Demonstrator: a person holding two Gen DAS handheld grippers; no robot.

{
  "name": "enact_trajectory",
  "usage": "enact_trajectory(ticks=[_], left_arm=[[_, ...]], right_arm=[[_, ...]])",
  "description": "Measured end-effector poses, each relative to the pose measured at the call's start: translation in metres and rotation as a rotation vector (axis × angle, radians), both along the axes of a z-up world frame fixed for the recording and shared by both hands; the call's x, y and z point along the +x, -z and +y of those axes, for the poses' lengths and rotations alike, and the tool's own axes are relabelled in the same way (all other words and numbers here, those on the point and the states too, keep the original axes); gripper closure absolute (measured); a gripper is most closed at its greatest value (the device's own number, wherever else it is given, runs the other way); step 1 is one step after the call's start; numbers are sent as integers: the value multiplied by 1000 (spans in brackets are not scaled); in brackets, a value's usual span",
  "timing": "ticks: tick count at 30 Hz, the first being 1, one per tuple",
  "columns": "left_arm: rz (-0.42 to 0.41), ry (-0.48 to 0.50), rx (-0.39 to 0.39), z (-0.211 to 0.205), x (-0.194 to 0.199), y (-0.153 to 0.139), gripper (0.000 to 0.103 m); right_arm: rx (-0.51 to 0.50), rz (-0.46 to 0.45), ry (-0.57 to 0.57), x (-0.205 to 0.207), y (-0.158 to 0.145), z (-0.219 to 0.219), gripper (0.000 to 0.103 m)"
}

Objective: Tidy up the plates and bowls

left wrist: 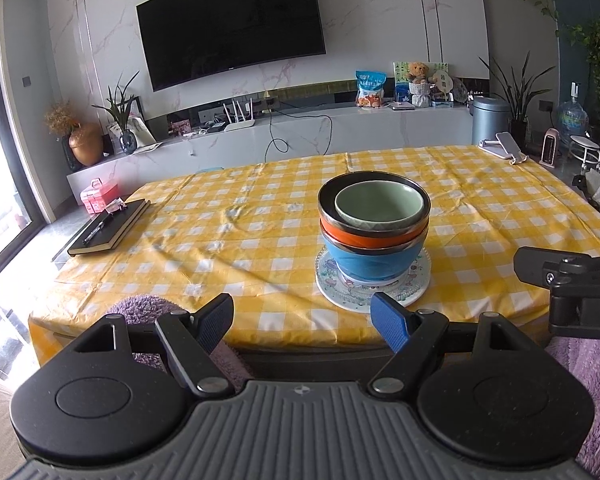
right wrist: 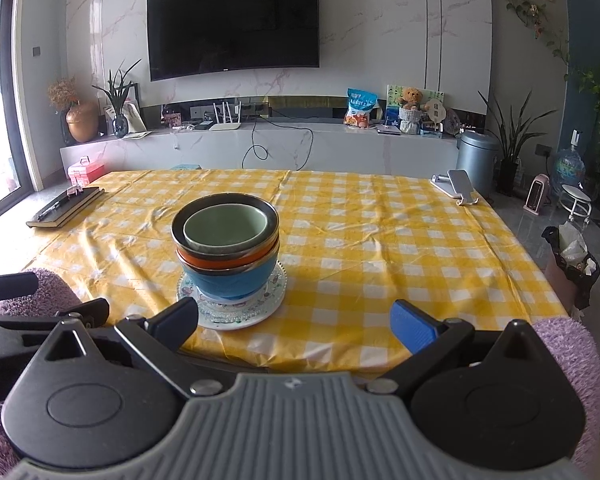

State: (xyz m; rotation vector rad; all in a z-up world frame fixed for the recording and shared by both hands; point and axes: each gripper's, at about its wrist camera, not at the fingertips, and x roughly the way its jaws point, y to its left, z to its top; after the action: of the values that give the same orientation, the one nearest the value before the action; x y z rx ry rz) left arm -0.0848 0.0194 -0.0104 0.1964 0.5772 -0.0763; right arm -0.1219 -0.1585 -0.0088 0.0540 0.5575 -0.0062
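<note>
On the yellow checked table a stack stands near the front edge: a green bowl (left wrist: 379,205) (right wrist: 226,227) nests in an orange bowl (left wrist: 370,237) (right wrist: 224,261), which sits in a blue bowl (left wrist: 374,261) (right wrist: 230,280), all on a patterned plate (left wrist: 374,294) (right wrist: 232,312). My left gripper (left wrist: 302,322) is open, empty, and hangs just before the table's front edge, left of the stack. My right gripper (right wrist: 300,326) is open and empty too, with the stack ahead of its left finger. The right gripper's body shows at the right edge of the left wrist view.
A black notebook with a pen (left wrist: 110,232) (right wrist: 66,207) lies at the table's left side. A phone stand (left wrist: 504,146) (right wrist: 458,188) sits at the far right corner. Purple fuzzy seats (left wrist: 148,310) (right wrist: 568,380) stand by the front edge. A bag of rubbish (right wrist: 574,264) is on the floor right.
</note>
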Motion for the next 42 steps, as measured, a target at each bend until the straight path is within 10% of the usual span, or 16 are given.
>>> enact_trajectory(ticks=[42], left_arm=[[-5, -15, -17, 5, 0, -2, 11]], right_arm=[[-20, -2, -6, -1, 0, 3, 3]])
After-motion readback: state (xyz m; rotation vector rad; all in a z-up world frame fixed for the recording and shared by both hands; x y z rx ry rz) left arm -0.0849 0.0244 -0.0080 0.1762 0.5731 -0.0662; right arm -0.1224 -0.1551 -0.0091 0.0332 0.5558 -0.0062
